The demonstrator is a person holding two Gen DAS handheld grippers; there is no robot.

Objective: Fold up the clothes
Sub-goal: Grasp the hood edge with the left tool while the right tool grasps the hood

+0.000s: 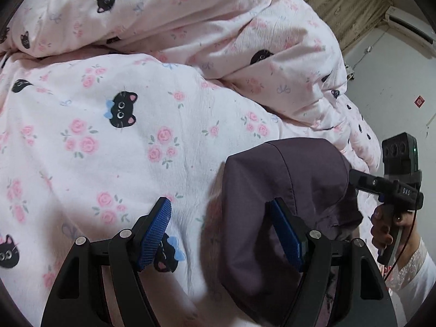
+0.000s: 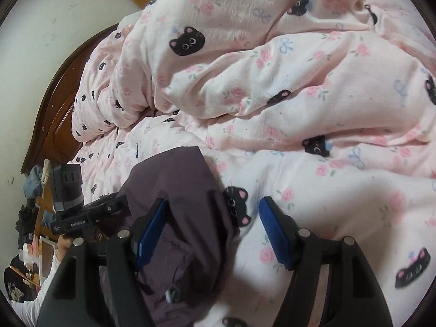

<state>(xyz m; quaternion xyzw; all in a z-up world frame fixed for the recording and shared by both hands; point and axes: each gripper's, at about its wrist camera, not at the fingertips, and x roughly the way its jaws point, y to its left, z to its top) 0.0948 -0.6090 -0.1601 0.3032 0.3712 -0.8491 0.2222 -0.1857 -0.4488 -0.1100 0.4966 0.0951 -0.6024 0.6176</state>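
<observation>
The left gripper (image 1: 220,234) hangs with its blue pads spread wide, pinching nothing; one pad is over the cat-and-rose duvet (image 1: 122,136), the other against the near edge of the dark purple garment (image 1: 286,179). The right gripper (image 2: 212,231) is likewise spread and holds nothing, its left pad over the garment (image 2: 174,190) and its right pad over bare duvet.

The garment lies in a rumpled, partly doubled heap on the duvet between the two tools, with a seam and a small pale button or snap (image 2: 172,294) showing near the right wrist camera. It is neither laid flat nor a neat packet, so as I judge it this could be cloth waiting to be spread or a fold half made. Either way, each tool would need a clear hem or corner between its pads, and those edges are hard to pick out in the bunching.

To the left lies flat duvet with room to work. Behind rises a high bunched ridge of duvet (image 2: 272,68), and to the right the wooden headboard (image 2: 54,109) and wall close in.
</observation>
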